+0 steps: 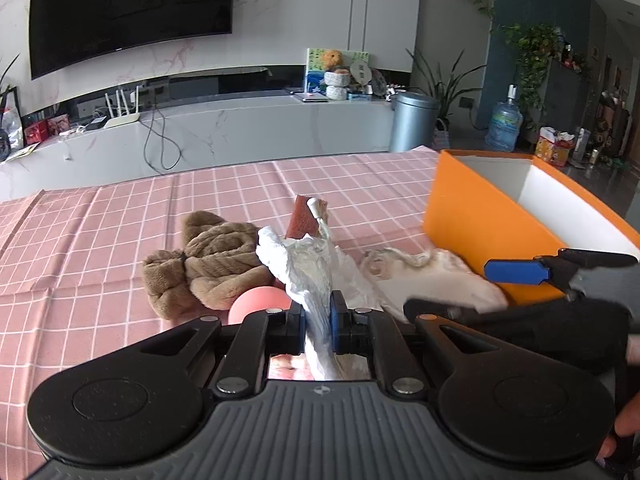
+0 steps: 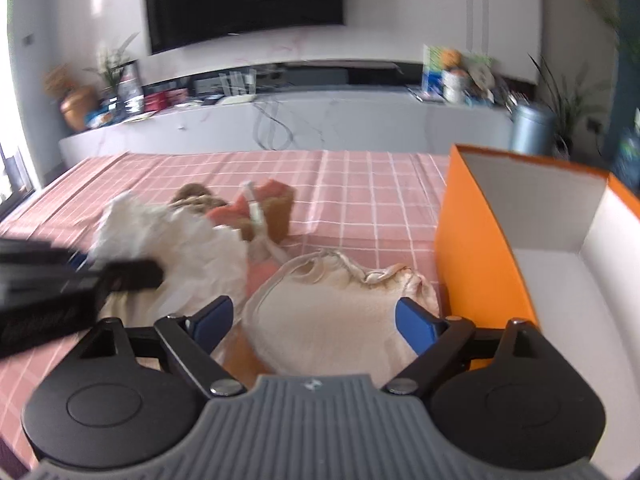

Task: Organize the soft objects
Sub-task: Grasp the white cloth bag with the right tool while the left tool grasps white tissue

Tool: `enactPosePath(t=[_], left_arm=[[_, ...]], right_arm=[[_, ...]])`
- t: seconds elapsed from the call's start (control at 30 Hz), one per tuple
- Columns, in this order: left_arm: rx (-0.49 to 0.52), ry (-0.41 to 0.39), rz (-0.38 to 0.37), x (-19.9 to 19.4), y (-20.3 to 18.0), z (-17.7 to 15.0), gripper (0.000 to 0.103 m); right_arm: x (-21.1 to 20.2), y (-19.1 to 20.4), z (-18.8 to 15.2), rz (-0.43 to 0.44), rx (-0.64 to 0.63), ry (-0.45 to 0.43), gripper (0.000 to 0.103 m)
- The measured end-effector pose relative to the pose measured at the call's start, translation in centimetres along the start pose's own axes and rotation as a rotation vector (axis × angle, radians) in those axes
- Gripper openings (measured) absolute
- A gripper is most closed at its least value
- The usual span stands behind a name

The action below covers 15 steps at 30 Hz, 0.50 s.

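Step in hand: picking soft items off the pile for transfer to the box. Both units are at the pickup stage; nothing lies in the visible part of the box.

Items, from left to right on the pink checked worktop [image 1: 120,216]:

1. Brown plush item [image 1: 208,260]. Thick, ribbed, folded on itself. It lies at the left of the pile, ungripped. A pink ball [image 1: 260,300] sits just in front of it, partly hidden.
2. White crinkled sheet [image 1: 296,264], thin and papery in look. The left hand-held gripper [image 1: 318,320] is clamped on it, pads pressed together on a bunched fold. The sheet stands up from the pads, so part of it appears raised off the worktop. Behind it stands a reddish-brown block [image 1: 304,216], touching the pile.
3. Cream fleecy cloth [image 2: 332,320], limp, with a cord or strap along its far edge. It lies flat just beside the box wall. The right hand-held gripper [image 2: 320,320] is spread wide with the cloth between its pads; the pads do not press on it.
4. Orange box [image 2: 472,240], white inside, open at the top, at the right edge of the worktop.

Next move, as judged:

- Right unit: close on the cream cloth, taking enough of a fold that it cannot slip out.
- Left unit: lift the sheet clear of the pile, then carry it right, over the box wall.
- Keep the two units apart, as their paths to the box cross.
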<state>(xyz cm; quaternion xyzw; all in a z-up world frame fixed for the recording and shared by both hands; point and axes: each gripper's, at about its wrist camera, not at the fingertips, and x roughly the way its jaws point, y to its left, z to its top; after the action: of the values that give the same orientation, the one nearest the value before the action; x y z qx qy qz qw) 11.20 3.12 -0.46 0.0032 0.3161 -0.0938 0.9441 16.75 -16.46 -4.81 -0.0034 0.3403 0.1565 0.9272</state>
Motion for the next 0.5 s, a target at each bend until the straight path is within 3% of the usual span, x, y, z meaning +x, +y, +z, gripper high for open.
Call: enactPosePath(t=[0.17,0.33,0.5], left_arm=[[-0.004,0.02,0.016,1.1,0.3,-0.6,0.012],[-0.006,0.033,0.013,1.4,0.7,-1.3,0.013],[-0.022,0.038,0.003,1.6,1.0,-1.6,0.013]], right_arm=[[3.1,0.7,-0.3,-0.05,-0.023,0.083,0.093],[3.9,0.4,-1.0,-0.067,-0.012,0.102,0.089],[3.5,-0.7,-0.7,-0.1,0.02,0.09,0.058]])
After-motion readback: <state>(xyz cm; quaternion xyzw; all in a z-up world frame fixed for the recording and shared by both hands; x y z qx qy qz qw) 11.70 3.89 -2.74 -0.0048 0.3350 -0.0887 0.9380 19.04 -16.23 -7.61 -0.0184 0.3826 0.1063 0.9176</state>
